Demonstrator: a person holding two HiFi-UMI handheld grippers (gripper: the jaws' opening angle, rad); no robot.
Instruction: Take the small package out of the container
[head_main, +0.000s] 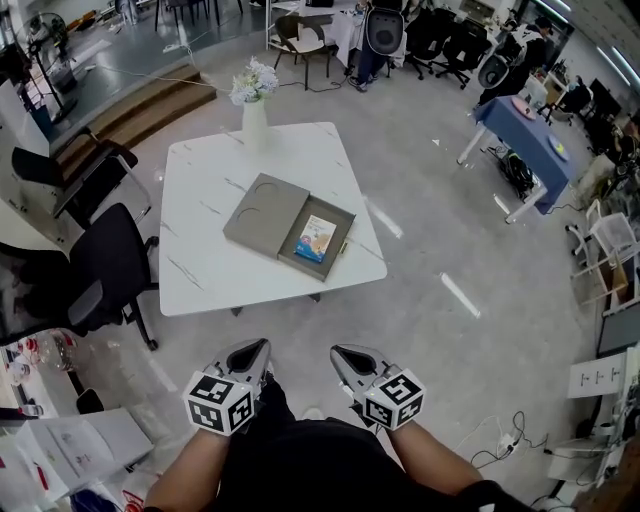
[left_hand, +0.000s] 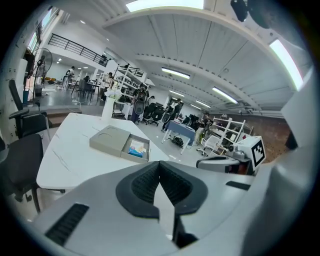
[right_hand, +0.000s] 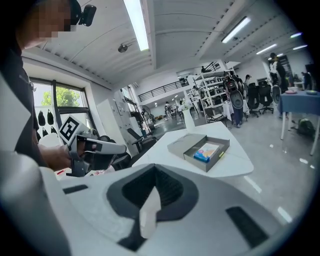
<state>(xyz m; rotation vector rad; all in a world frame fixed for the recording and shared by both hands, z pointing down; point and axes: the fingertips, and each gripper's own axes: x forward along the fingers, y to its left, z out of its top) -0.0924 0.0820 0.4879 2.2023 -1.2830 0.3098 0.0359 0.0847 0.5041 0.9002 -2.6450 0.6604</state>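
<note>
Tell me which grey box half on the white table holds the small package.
The right-hand open grey cardboard tray holds the colourful small package; the left half shows only a round embossing.

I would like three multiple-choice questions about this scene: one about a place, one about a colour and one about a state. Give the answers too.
1. Where does the small package lie?
A. inside the open grey box
B. on the floor
C. between a gripper's jaws

2. What colour is the table?
A. black
B. white
C. red

3. How do the jaws of the left gripper stand?
A. wide apart
B. closed on the package
C. together, with nothing between them

Answers:
1 A, the package rests in the box's tray, beside the lid.
2 B, the table top is white with faint veins.
3 C, the left gripper view shows the pads meeting, well short of the table.
</note>
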